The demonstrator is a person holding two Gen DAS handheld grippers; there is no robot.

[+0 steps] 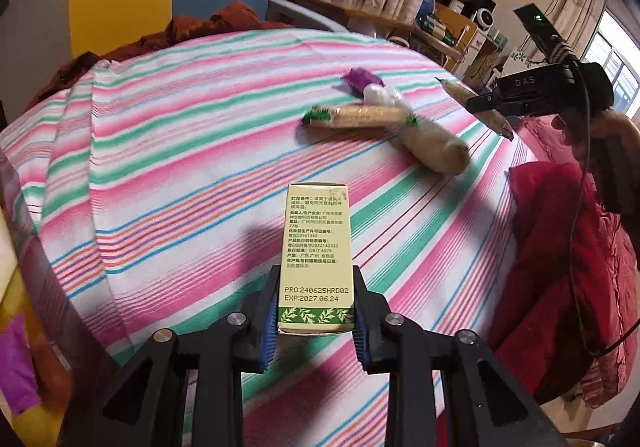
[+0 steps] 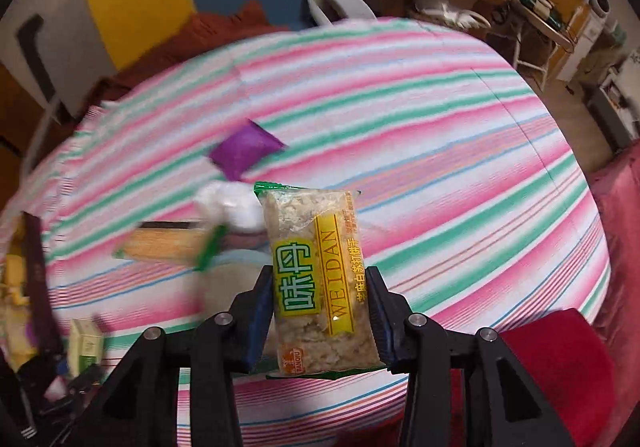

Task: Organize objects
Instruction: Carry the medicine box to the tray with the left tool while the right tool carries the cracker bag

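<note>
My left gripper [image 1: 316,279] is shut on a pale yellow carton [image 1: 316,247] with printed text and a green leaf band, held above the striped cloth [image 1: 180,151]. Further out on the cloth lie a cracker packet with green ends [image 1: 360,116], a beige roll [image 1: 436,147], a white wrapped lump [image 1: 380,93] and a purple sachet [image 1: 362,78]. My right gripper [image 2: 318,279] is shut on a clear cracker packet [image 2: 316,267] marked WEIDAN, lifted above the cloth. In the left wrist view that packet [image 1: 460,91] pokes out of the right gripper [image 1: 480,105] at the right edge.
A red quilt [image 1: 560,267] bunches at the bed's right side and a rust-brown blanket [image 1: 180,31] at the far end. A wooden desk [image 1: 360,11] with bottles and boxes stands behind. In the right wrist view the purple sachet [image 2: 246,149] lies mid-cloth.
</note>
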